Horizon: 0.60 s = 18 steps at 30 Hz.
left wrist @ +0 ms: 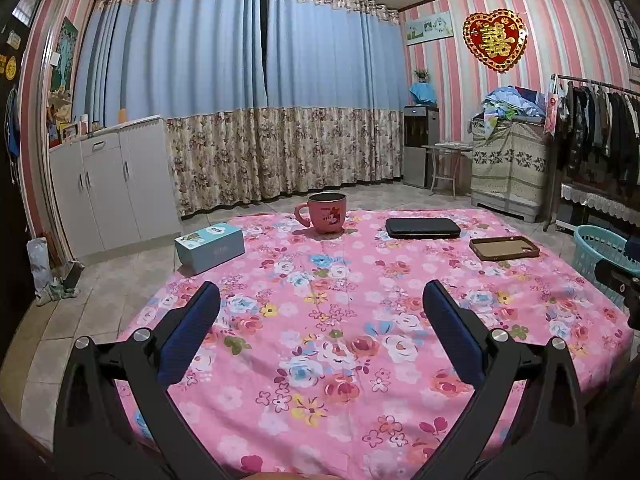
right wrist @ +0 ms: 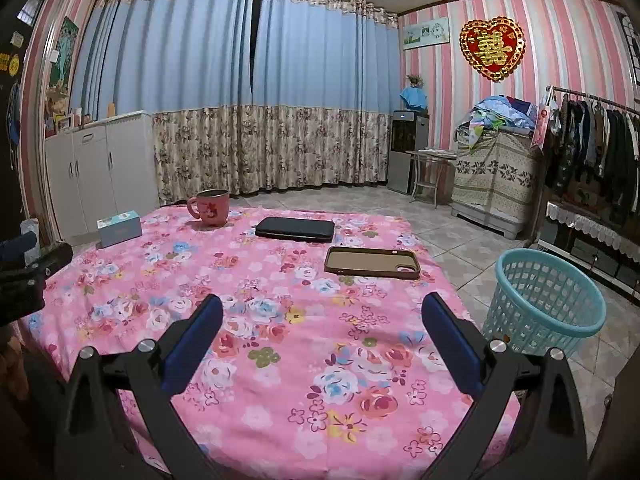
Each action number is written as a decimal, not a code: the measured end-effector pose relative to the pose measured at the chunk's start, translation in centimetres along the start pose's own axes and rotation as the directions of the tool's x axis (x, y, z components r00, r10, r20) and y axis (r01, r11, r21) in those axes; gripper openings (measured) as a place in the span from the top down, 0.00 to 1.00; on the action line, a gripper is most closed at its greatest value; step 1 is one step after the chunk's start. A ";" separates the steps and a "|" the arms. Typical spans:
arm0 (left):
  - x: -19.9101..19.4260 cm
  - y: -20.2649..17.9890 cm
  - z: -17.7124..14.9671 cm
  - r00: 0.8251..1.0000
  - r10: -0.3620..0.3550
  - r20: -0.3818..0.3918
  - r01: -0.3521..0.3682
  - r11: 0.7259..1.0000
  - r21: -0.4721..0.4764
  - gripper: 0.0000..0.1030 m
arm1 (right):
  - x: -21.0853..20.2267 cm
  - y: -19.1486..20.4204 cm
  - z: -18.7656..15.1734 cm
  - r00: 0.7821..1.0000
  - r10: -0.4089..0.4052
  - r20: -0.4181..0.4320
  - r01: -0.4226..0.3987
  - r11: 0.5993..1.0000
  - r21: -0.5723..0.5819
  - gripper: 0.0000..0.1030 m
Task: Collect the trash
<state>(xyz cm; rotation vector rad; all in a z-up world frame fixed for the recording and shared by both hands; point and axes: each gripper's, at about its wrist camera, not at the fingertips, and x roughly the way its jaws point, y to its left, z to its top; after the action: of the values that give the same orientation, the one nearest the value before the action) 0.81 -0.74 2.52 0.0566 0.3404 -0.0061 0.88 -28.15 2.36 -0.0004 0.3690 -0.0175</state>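
Both views looked across a table covered by a pink floral cloth (left wrist: 340, 360). The left gripper (left wrist: 320, 300) and the right gripper (right wrist: 322, 312) each hung over the near part of the cloth with their blue-padded fingers (left wrist: 192, 328) spread wide and nothing between them.

No loose scrap could be told apart from the flower print in either view. The items on the cloth were a pale blue tissue box (left wrist: 210, 247) at the left edge, its long axis running obliquely toward the far right; a pink mug (left wrist: 326, 212) upright near the far edge, handle pointing left, contents not visible; a black flat case (left wrist: 423, 228) lying with its long axis left to right; and a brown phone case (right wrist: 372, 262), hollow side up, long axis also left to right, camera cut-out at its right end, near the right edge.

The middle and near parts of the cloth, under both grippers, were open.

A turquoise lattice basket (right wrist: 544, 300) stood on the tiled floor just beside the table's right edge, upright, mouth open; its bottom could not be seen.
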 end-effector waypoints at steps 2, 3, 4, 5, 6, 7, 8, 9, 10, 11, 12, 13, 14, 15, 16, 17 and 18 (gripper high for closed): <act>0.0 -0.2 0.0 1.000 -0.001 0.000 0.001 1.000 0.005 0.05 | 0.1 -0.1 0.0 1.000 0.009 -0.005 -0.009 1.000 0.006 0.05; -0.1 -0.2 0.0 1.000 -0.003 0.003 0.003 1.000 0.007 0.05 | 0.1 -0.1 0.0 1.000 0.011 -0.006 -0.011 1.000 0.008 0.05; -0.1 -0.3 -0.1 1.000 -0.003 0.005 0.003 1.000 0.011 0.05 | 0.2 0.0 0.0 1.000 0.011 -0.007 -0.011 1.000 0.007 0.05; -0.1 -0.3 0.0 1.000 -0.003 0.004 0.003 1.000 0.013 0.05 | 0.2 0.1 0.0 1.000 0.010 -0.008 -0.010 1.000 0.002 0.05; 0.0 -0.3 -0.1 1.000 -0.004 0.003 0.004 1.000 0.015 0.05 | 0.3 0.1 0.0 1.000 0.009 -0.009 -0.009 1.000 -0.001 0.05; 0.0 -0.3 -0.1 1.000 -0.006 0.000 0.006 1.000 0.014 0.05 | 0.2 0.2 0.0 1.000 0.008 -0.008 -0.008 1.000 -0.003 0.05; 0.0 -0.3 -0.1 1.000 -0.008 -0.001 0.008 1.000 0.013 0.05 | 0.2 0.2 0.0 1.000 0.009 -0.008 -0.009 1.000 -0.003 0.05; 0.0 -0.3 -0.1 1.000 -0.009 -0.001 0.009 1.000 0.013 0.05 | 0.2 0.2 0.1 1.000 0.008 -0.007 -0.008 1.000 -0.002 0.05; 0.0 -0.3 -0.1 1.000 -0.010 0.000 0.010 1.000 0.013 0.05 | 0.2 0.2 0.1 1.000 0.007 -0.007 -0.007 1.000 -0.002 0.05; 0.0 -0.3 -0.1 1.000 -0.010 0.000 0.010 1.000 0.012 0.05 | 0.2 0.2 0.1 1.000 0.008 -0.008 -0.008 1.000 -0.002 0.05; 0.0 -0.3 -0.1 1.000 -0.011 0.000 0.011 1.000 0.011 0.05 | 0.2 0.2 0.1 1.000 0.007 -0.008 -0.008 1.000 -0.003 0.05; 0.0 -0.3 -0.1 1.000 -0.012 -0.001 0.012 1.000 0.008 0.05 | 0.2 0.2 0.1 1.000 0.008 -0.007 -0.008 1.000 -0.004 0.05; 0.0 -0.2 -0.1 1.000 -0.012 -0.001 0.012 1.000 0.006 0.05 | 0.2 0.2 0.1 1.000 0.008 -0.007 -0.008 1.000 -0.005 0.05; 0.0 -0.2 -0.1 1.000 -0.014 -0.002 0.014 1.000 0.003 0.05 | 0.3 0.2 0.1 1.000 0.007 -0.008 -0.007 1.000 -0.006 0.05; 0.0 -0.2 -0.1 1.000 -0.016 -0.002 0.016 1.000 0.002 0.05 | 0.3 0.2 0.1 1.000 0.008 -0.009 -0.008 1.000 -0.007 0.05; 0.1 -0.2 -0.1 1.000 -0.017 -0.003 0.017 1.000 0.003 0.05 | 0.3 0.2 0.1 1.000 0.009 -0.009 -0.009 1.000 -0.008 0.05; 0.1 -0.2 -0.1 1.000 -0.018 -0.003 0.018 1.000 0.004 0.05 | 0.4 0.2 0.1 1.000 0.008 -0.010 -0.009 1.000 -0.008 0.05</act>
<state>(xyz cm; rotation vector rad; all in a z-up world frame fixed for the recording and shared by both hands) 0.87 -0.96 2.43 0.0573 0.3440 -0.0245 1.26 -28.00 2.28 -0.0064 0.3787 -0.0076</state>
